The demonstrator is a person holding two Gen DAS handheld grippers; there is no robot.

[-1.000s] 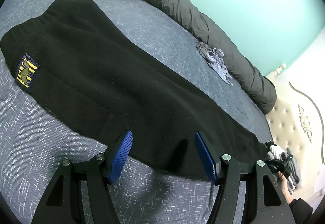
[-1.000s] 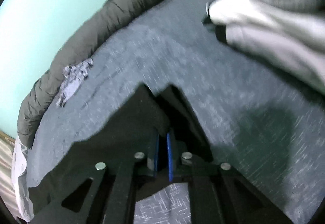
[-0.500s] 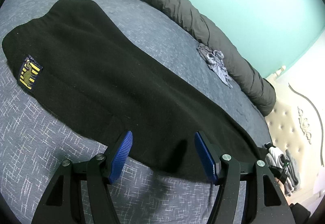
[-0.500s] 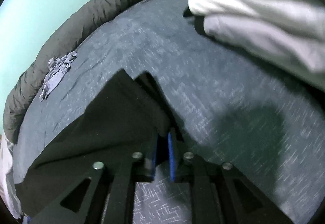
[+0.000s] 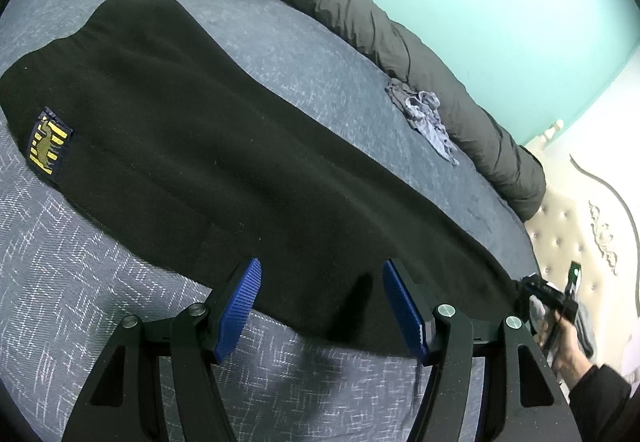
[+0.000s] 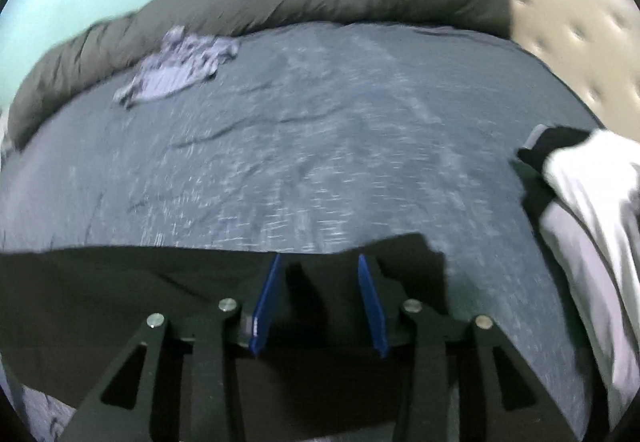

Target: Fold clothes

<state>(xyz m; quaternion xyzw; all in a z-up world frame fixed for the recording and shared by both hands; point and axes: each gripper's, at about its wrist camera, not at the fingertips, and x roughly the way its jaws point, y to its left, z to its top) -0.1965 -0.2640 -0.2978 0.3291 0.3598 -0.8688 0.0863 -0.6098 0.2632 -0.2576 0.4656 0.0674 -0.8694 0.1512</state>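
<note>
Black garment (image 5: 224, 145) w/ yellow-on-navy patch (image 5: 49, 139), grey-blue flecked bedspread (image 5: 80, 282), dk grey duvet roll (image 5: 360, 13), blue tool pads (image 5: 236, 312)

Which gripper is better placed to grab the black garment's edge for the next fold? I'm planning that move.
Left, probably. The left gripper hangs open over the black garment's near edge. The right gripper has just been opening, nothing pinched, at the garment's end.

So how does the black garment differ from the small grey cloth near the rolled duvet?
The black garment lies spread flat, while the small grey cloth is crumpled in a heap. The black garment covers a long stretch of the bed; the grey cloth is far smaller. The black garment bears a yellow patch; the grey cloth shows none. Both rest on the grey bedspread.
</note>
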